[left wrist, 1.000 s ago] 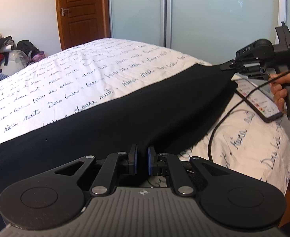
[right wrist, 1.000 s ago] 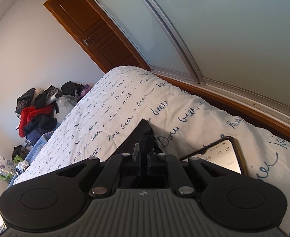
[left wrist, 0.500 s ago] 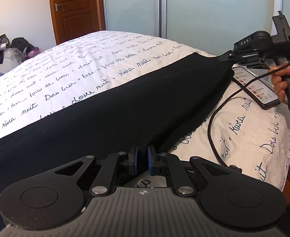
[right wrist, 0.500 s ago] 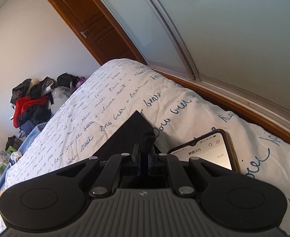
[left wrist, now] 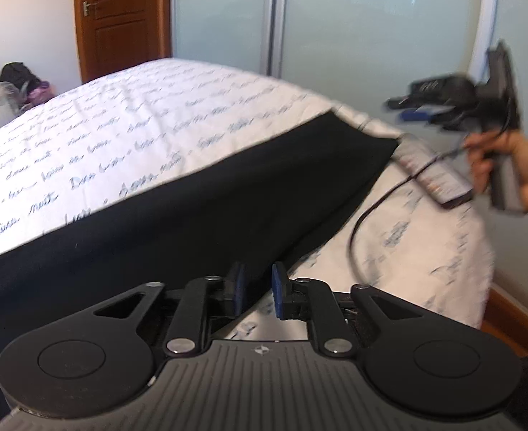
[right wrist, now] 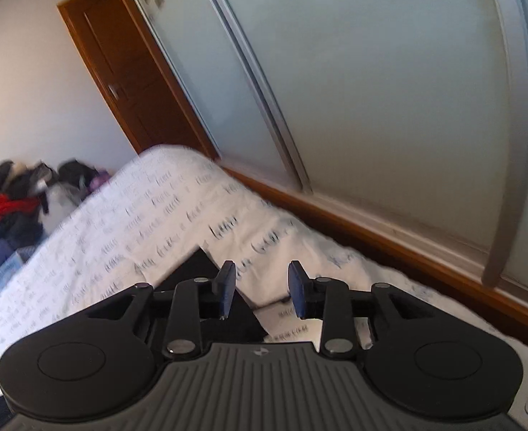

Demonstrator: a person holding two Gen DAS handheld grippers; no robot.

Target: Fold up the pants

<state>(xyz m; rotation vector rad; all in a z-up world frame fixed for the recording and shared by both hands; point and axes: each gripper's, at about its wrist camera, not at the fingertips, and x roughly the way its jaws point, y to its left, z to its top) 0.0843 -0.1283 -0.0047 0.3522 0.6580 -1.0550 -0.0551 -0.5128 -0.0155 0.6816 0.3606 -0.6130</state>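
Note:
Black pants [left wrist: 199,208] lie flat across the white bed with blue script [left wrist: 127,122]. My left gripper [left wrist: 256,289] is open, its blue pads apart just above the pants' near edge. My right gripper [left wrist: 404,111] shows in the left wrist view, lifted clear above the pants' far corner. In the right wrist view my right gripper [right wrist: 262,289] is open and empty, with a corner of the pants [right wrist: 199,264] below its left finger.
A phone [left wrist: 432,176] with a black cable [left wrist: 364,222] lies on the bed beside the pants' far corner. A heap of clothes [right wrist: 8,212] sits past the bed. Frosted sliding doors [left wrist: 335,28] and a wooden door [left wrist: 120,18] stand behind.
Both grippers have opened and let go of the pants. The pants now lie flat on the bed. The right gripper has lifted up and away from the corner.

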